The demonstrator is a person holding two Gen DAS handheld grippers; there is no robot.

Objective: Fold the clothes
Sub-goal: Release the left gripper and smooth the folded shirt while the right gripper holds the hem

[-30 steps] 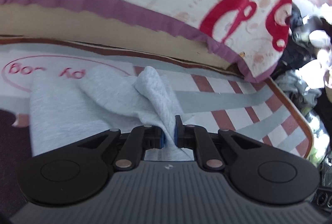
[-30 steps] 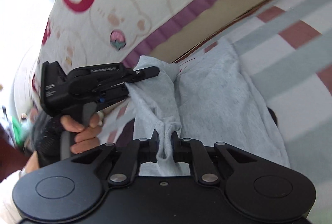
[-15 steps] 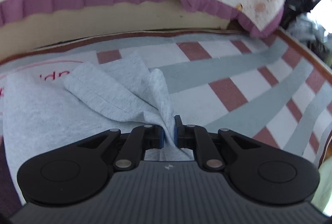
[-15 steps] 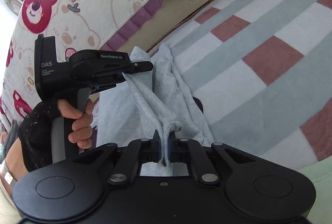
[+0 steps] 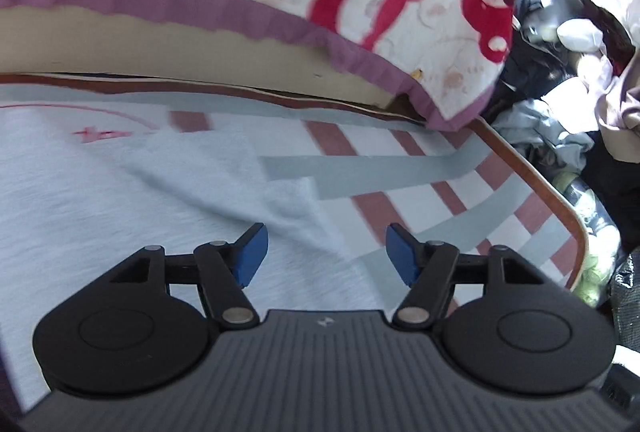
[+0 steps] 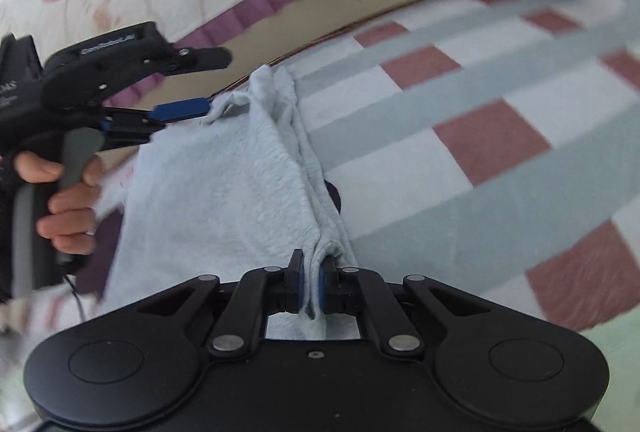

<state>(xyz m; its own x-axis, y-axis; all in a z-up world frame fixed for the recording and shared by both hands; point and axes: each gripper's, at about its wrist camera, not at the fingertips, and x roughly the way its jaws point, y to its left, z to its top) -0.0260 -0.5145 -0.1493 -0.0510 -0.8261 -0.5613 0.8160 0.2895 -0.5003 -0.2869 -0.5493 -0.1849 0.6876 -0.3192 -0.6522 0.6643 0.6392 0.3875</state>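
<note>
Left tool (image 5: 323, 252) jaws opening, blue pads wide apart, nothing pinched between them; in the right wrist view its lower pad sits just beside a loose corner of the light grey garment (image 6: 224, 184), touching or barely off, can't tell which. A hand (image 6: 60, 200) holds that tool's grip at far left of the right wrist view. Garment lies on the checked mat (image 6: 460, 136) (grey, white, red-brown squares), folded edge running in a ridge from the far corner down to the right tool (image 6: 311, 286). Right tool is clamped tight on the near end of that folded edge, cloth bunched between the pads. Behind it all, a bear-print bed cover with purple trim (image 5: 248, 8), and a heap of dark clothes (image 5: 560, 80) off the mat's right edge. Step in hand looks like laying down a fold: one side just let go, other side held. To do it well, lower the right end flat onto the garment before releasing so the ridge doesn't spring up, keep the fold line straight with the far corner, then pull the left tool clear without snagging the loose corner. Risk: far corner looks rumpled and may need smoothing. Frames are motion-blurred, so fine wrinkles are unclear.
</note>
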